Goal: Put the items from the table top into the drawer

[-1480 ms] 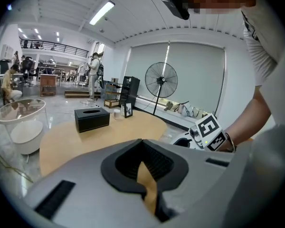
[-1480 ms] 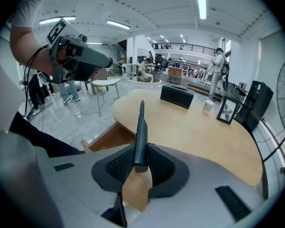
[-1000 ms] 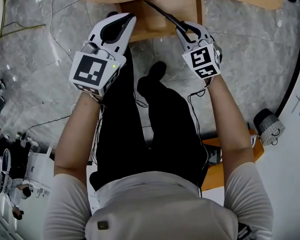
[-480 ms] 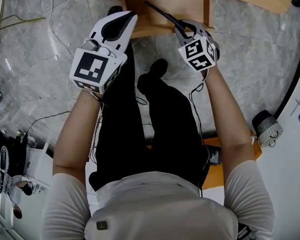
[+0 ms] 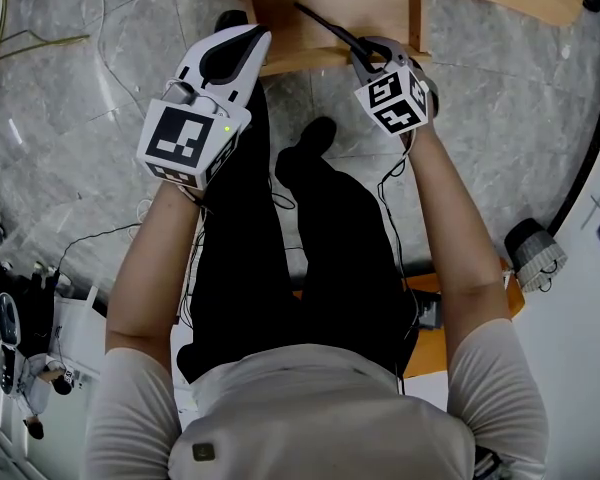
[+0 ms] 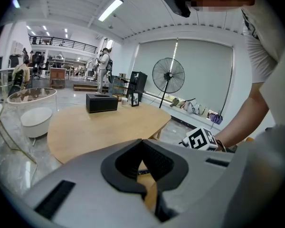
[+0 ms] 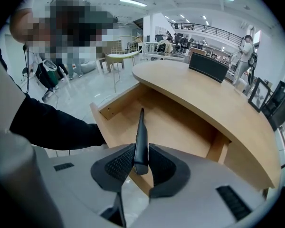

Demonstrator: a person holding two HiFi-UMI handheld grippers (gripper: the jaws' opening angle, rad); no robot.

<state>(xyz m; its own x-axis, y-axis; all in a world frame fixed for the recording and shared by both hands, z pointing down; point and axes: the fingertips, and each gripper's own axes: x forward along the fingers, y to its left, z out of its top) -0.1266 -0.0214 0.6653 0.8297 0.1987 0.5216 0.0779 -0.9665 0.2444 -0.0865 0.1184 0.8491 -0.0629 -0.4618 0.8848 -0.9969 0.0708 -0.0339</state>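
While the light wooden drawer [image 7: 180, 122] stands pulled out from under the rounded light wooden table [image 7: 213, 99], its inside shows only bare board in the right gripper view. The right gripper [image 5: 372, 56] pinches one end of a slim, flat black bar-shaped item [image 7: 141, 137] edge-on between its ribbed pads. The bar juts forward over the drawer's open box; I cannot tell whether its far tip touches the bottom board.

From the head view the back of the drawer is cut off by the table's edge, and the two grippers cover part of its front rail. What the black bar actually is stays hard to make out, being so thin and dark.

The left gripper [image 5: 248, 36] hangs just beside the drawer's left front corner, its tongs pressed together at the tips with nothing between them. Only its own view shows the table top, where a black rectangular box [image 6: 101, 102] and a small upright picture frame [image 6: 134, 99] stand near the far edge.
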